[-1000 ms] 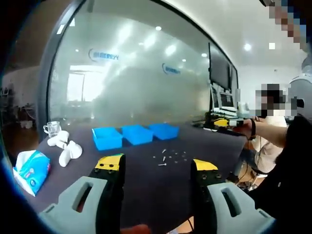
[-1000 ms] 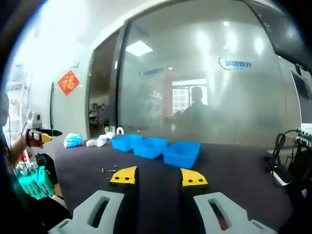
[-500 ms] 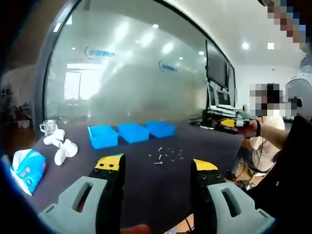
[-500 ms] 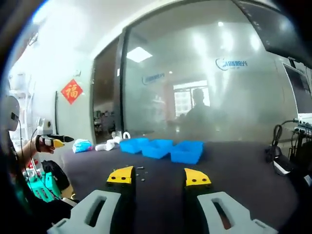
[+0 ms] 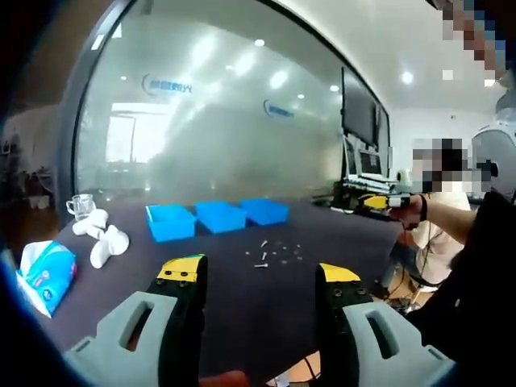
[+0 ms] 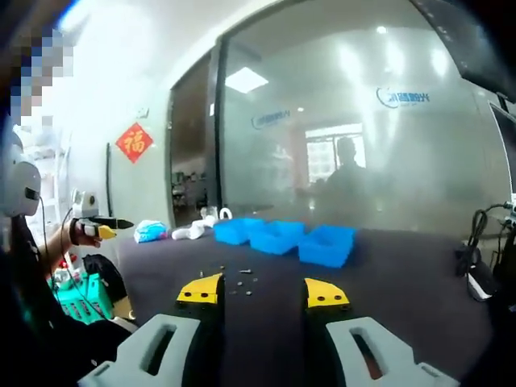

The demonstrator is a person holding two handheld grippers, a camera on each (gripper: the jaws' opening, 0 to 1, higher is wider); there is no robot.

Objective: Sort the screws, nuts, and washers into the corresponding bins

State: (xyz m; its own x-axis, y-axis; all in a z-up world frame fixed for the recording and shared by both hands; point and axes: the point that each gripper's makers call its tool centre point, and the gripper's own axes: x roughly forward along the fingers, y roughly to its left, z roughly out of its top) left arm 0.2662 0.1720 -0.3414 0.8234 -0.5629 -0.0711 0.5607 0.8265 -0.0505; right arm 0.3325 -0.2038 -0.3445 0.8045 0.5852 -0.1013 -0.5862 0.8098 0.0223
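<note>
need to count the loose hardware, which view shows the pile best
The left gripper view: the loose hardware lies spread in open tabletop before the blue bins. In the right gripper view the hardware is blurrier, low between that gripper's tongs.

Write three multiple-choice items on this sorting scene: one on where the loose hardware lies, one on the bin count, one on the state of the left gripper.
1. Where does the loose hardware lie?
A. inside the bins
B. on the dark table, in front of the bins
C. on the tissue pack

2. How many blue bins stand in the row?
A. two
B. three
C. five

3. In what state is the left gripper?
A. open, holding nothing
B. shut on a screw
C. shut on a bin

Answers: 1 B, the small pieces are scattered on the table short of the bins. 2 B, three blue bins stand side by side. 3 A, its yellow-tipped jaws stand apart with bare table between them.
</note>
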